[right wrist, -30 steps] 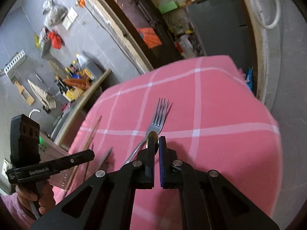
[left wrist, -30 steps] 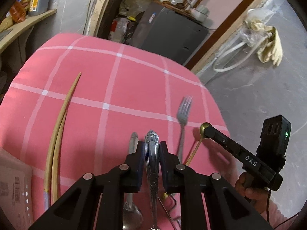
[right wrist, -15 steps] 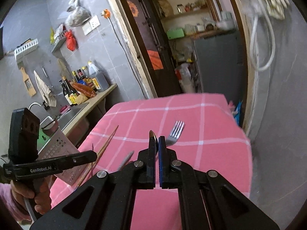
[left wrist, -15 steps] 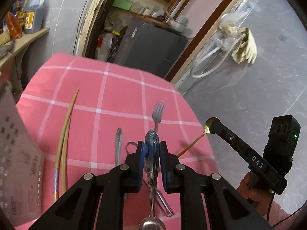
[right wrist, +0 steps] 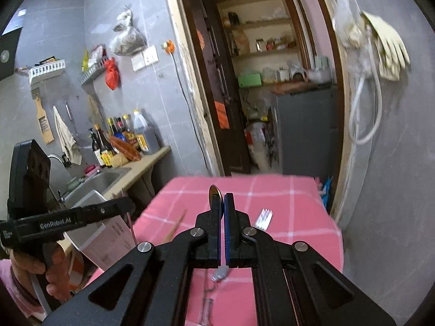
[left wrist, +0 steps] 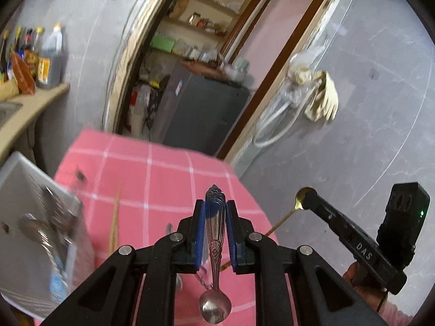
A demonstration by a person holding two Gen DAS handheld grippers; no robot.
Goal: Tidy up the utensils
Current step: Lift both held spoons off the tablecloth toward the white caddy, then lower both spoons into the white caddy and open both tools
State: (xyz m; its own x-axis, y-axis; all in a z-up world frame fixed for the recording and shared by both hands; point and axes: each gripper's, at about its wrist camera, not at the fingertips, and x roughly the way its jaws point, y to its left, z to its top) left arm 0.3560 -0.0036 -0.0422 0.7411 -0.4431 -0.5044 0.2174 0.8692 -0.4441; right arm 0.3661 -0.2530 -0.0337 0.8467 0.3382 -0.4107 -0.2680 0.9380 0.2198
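Note:
My left gripper (left wrist: 214, 209) is shut on the ornate handle of a silver spoon (left wrist: 215, 308), whose bowl hangs toward the camera above the pink checked tablecloth (left wrist: 163, 179). At the right of that view my right gripper (left wrist: 308, 199) is shut on a gold spoon (left wrist: 302, 196); its thin handle slants down to the left. In the right wrist view the right gripper (right wrist: 223, 203) pinches the gold spoon (right wrist: 213, 192) edge-on. A fork (right wrist: 264, 218) and chopsticks (right wrist: 176, 228) lie on the cloth below. A hand holds the left gripper (right wrist: 125, 206) at the left.
A white perforated holder (left wrist: 35, 231) stands at the table's left edge. More utensils (right wrist: 217, 274) lie on the cloth under the grippers. A counter with a sink (right wrist: 108, 179) and bottles is to the left; a doorway with a grey cabinet (right wrist: 304, 133) lies beyond the table.
Both grippers have risen with their spoons, so the table sits lower and farther in both views. The white holder has come further into the left wrist view.

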